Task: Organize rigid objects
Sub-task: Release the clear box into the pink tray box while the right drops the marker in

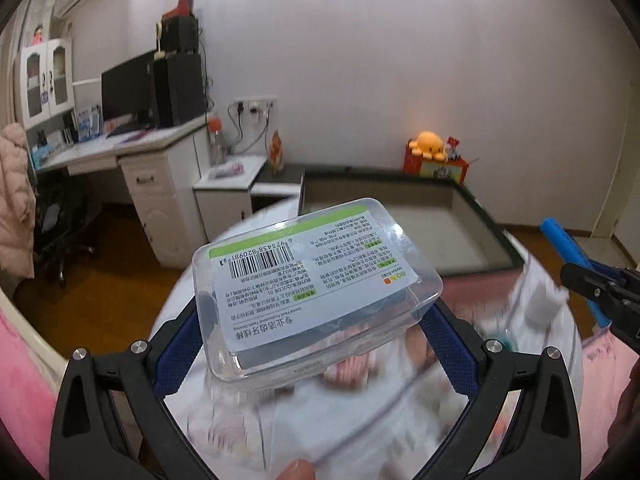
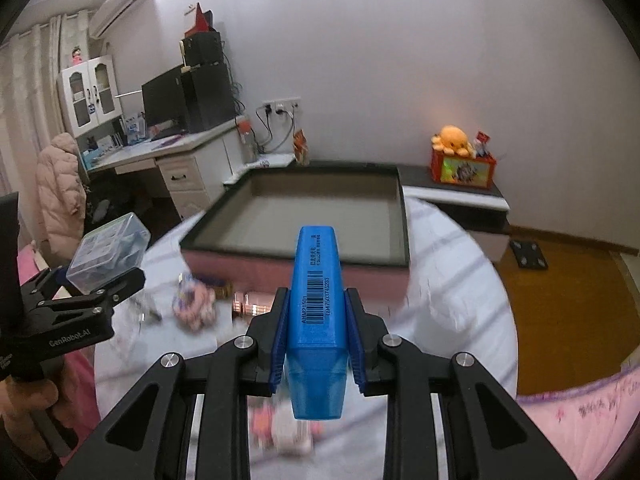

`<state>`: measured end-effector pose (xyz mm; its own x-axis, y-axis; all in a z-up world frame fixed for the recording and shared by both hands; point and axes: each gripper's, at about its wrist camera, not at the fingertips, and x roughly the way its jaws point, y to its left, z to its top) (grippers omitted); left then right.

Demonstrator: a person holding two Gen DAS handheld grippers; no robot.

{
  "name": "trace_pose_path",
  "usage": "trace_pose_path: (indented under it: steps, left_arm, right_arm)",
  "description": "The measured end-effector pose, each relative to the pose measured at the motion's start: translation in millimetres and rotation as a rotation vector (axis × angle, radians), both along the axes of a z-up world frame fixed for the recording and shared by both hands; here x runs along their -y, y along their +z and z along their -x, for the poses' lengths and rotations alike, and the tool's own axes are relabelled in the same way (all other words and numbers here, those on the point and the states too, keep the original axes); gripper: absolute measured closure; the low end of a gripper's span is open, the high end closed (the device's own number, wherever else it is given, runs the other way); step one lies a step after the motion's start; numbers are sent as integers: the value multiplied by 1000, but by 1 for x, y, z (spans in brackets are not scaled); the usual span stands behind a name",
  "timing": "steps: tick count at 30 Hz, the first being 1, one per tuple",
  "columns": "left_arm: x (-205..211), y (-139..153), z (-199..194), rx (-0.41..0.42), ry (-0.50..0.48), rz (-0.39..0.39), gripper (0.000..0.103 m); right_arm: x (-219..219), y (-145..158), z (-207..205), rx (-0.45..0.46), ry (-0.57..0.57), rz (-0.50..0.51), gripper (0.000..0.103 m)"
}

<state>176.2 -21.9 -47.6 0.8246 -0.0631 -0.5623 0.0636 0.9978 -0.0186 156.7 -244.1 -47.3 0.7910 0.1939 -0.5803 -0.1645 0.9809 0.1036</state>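
Note:
My left gripper (image 1: 312,336) is shut on a clear plastic box (image 1: 316,288) with a white and green barcode label, held above the round table; the same box (image 2: 108,254) shows at the left of the right wrist view. My right gripper (image 2: 318,320) is shut on a blue marker-like block (image 2: 318,292) with a barcode, its blue pads pressing both sides. That blue block (image 1: 560,240) also shows at the right edge of the left wrist view. Ahead stands a dark-rimmed open tray (image 2: 400,216), whose rim (image 1: 484,220) appears behind the clear box.
Small blurred items lie on the white table (image 2: 448,280): a pinkish bundle (image 2: 194,304) and a copper-coloured piece (image 2: 248,306). Beyond are a desk with monitor (image 1: 128,88), a low cabinet (image 2: 452,196) with an orange plush toy (image 2: 452,138), and wooden floor (image 2: 560,300).

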Motion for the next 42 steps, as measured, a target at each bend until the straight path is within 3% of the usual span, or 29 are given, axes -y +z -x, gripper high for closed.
trace_pose_path:
  steps: [4,8,17,29,31,33,35,42]
  left_arm:
    - [11,13,-41,17,-9,-5,1]
    - [24,8,-85,-14,-27,-3,1]
    - [49,-35,-163,-170,-50,-35,1]
    - [57,-43,-169,-176,-44,-128,0]
    - [52,-40,-164,-165,-30,-125,0]
    - [45,-34,-157,-145,-14,-110,0]
    - [36,-27,-148,-126,0,-88,0]
    - [18,-6,-106,-59,26,-62,0]
  right_arm:
    - [-6,14,-42,4,14,-5,76]
    - [-10,12,-91,-31,16,-8,76]
    - [-11,-35,-172,-205,3,-4,76]
    - [-5,-49,-183,-259,-27,-10,75]
    - [-5,-48,-184,-258,-37,-9,66]
    - [-4,-45,-183,-242,-63,14,38]
    - [-3,-40,-178,-213,-88,33,21]
    - [-8,-17,-148,-151,-87,39,18]
